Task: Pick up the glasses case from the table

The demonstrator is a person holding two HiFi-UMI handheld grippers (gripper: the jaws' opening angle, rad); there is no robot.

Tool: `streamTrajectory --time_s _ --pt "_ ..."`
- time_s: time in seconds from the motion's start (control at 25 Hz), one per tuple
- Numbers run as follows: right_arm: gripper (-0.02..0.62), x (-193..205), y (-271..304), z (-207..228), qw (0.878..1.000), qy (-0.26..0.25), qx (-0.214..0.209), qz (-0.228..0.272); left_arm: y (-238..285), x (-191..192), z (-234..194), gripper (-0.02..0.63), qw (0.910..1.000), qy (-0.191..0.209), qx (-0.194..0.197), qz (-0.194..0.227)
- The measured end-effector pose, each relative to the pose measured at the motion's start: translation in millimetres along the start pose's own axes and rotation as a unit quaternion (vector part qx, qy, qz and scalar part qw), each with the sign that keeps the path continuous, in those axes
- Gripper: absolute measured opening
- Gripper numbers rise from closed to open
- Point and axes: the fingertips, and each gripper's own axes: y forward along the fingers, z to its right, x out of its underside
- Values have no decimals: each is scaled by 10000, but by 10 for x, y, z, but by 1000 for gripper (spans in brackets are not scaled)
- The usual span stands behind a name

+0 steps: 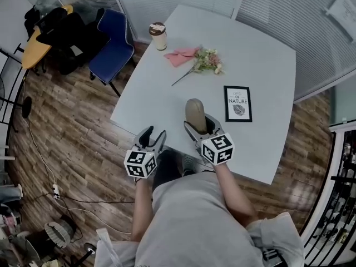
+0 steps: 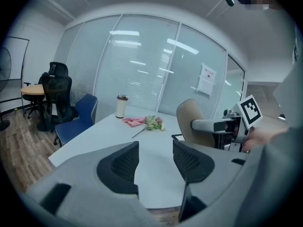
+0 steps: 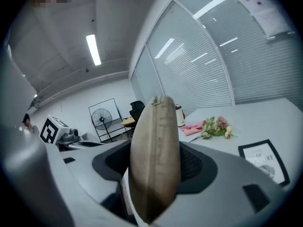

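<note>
Glasses case (image 1: 195,111) | clamped in right tool (image 1: 201,125), long axis along jaws | left tool (image 1: 155,133) apart

The person wears a grey short-sleeved T-shirt (image 1: 189,221) and dark trousers (image 1: 167,170). The left claw (image 1: 155,133) and right claw (image 1: 200,125) are grey plastic, each topped by a white cube (image 1: 140,163) printed with black square markers (inner pads (image 2: 124,164) black, mesh-textured).

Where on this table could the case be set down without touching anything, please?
Bare: the table right of the frame, and the near-left stretch between the flowers and the left gripper. Crowded: the far end, with cup and cloth.
</note>
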Motion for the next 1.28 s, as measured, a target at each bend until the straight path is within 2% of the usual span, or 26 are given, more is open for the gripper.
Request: streamTrajectory --time_s 0.08,0.52,0.8,1.28 --pt "278 11 -60 60 9998 141 55 90 14 -18 4 221 10000 -33 -5 39" --pt "278 124 -112 87 9999 155 8 10 79 -39 48 219 10000 -18 -3 71" --pt "278 106 -145 111 9998 192 4 67 74 -102 68 195 9998 -53 -2 177" --pt "278 155 -163 94 9997 231 3 54 -3 -133 2 70 9991 -131 -165 360"
